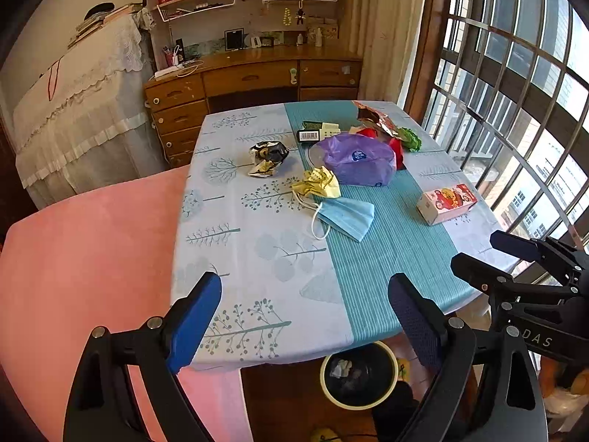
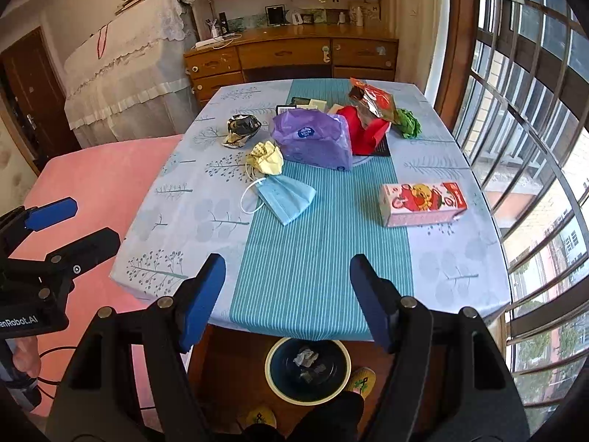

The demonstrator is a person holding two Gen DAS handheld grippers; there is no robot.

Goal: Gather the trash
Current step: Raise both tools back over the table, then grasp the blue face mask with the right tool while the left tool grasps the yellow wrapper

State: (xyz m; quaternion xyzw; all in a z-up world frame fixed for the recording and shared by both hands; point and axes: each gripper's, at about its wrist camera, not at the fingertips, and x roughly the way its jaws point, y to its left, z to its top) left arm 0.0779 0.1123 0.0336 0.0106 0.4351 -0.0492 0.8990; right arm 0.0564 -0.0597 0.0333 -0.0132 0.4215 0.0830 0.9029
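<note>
the left hand-held gripper [image 1: 305,316] is hanging above the near edge of the counter [image 1: 257,258] with its blue pads wide apart and nothing between them, and the right hand-held gripper [image 2: 287,294] is doing the same just beside it, released and empty. both are pointing down and forward over the cloth, probably so the person is getting a full look at the trash before choosing a piece. under the near edge, on the wooden floor, a round bin [image 2: 307,372] is standing with some crumpled paper lying in it already, so it seems placed there to let each piece drop straight down from the counter. going further, a blue face mask [image 2: 285,197] is lying flat on the striped runner and touching a crumpled yellow paper [image 2: 265,158], while a pink carton [image 2: 423,202] is lying on its side, well apart to the right. behind them a purple plastic bag [image 2: 313,138] is sitting in the middle, with a dark foil wrapper [image 2: 241,129] to its left and a red box [image 2: 362,130], a snack wrapper and a green crumple near the far side. most of the trash is waiting, so i judge the task is at an early stage. the cloth is pale blue with tree prints. beyond it a wooden desk [image 2: 294,55] with shelves, a covered piece of furniture, a pink bed and a barred window are filling the room.
</note>
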